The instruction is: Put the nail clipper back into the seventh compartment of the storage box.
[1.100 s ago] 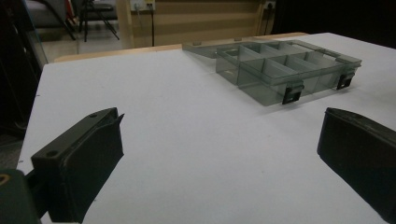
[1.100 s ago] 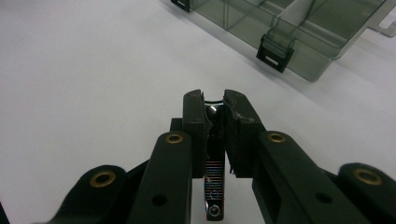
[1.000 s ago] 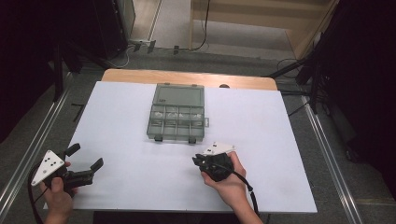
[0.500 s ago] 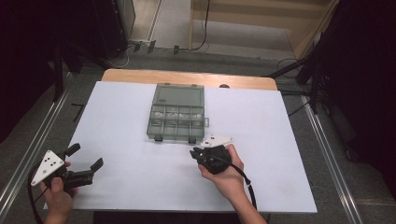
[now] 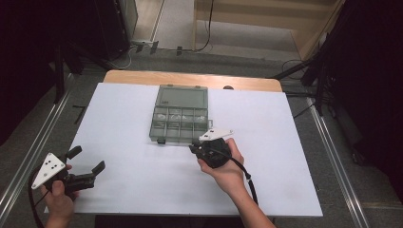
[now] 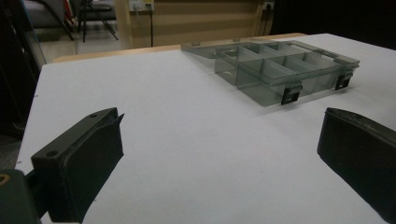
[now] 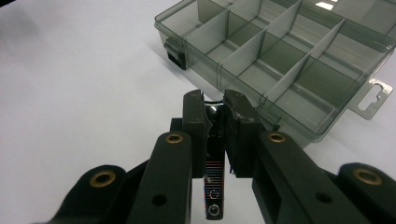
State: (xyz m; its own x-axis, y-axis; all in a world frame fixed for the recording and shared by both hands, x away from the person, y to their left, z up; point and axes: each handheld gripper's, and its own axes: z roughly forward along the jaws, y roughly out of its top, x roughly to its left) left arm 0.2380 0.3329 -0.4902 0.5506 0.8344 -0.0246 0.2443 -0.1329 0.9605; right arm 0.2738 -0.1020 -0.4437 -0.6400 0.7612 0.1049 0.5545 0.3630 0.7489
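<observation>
Your right gripper (image 7: 214, 109) is squeezed tight on a small, dark, shiny thing (image 7: 212, 114), right by the near edge of the box (image 5: 179, 118). It isn't in the box yet, so dropping it in is left to do. The box is see-through grey plastic with thin walls making little square rooms. Your left gripper (image 5: 85, 166) waits wide open, holding nothing, near left on the smooth white table (image 5: 142, 190).

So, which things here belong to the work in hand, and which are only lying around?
In the work:
- right tool, shut on a small dark flat part
- clear compartment box, lid open
- left tool, open, waiting

Lying around:
- white table sheet
- cables on the floor beyond the table
</observation>
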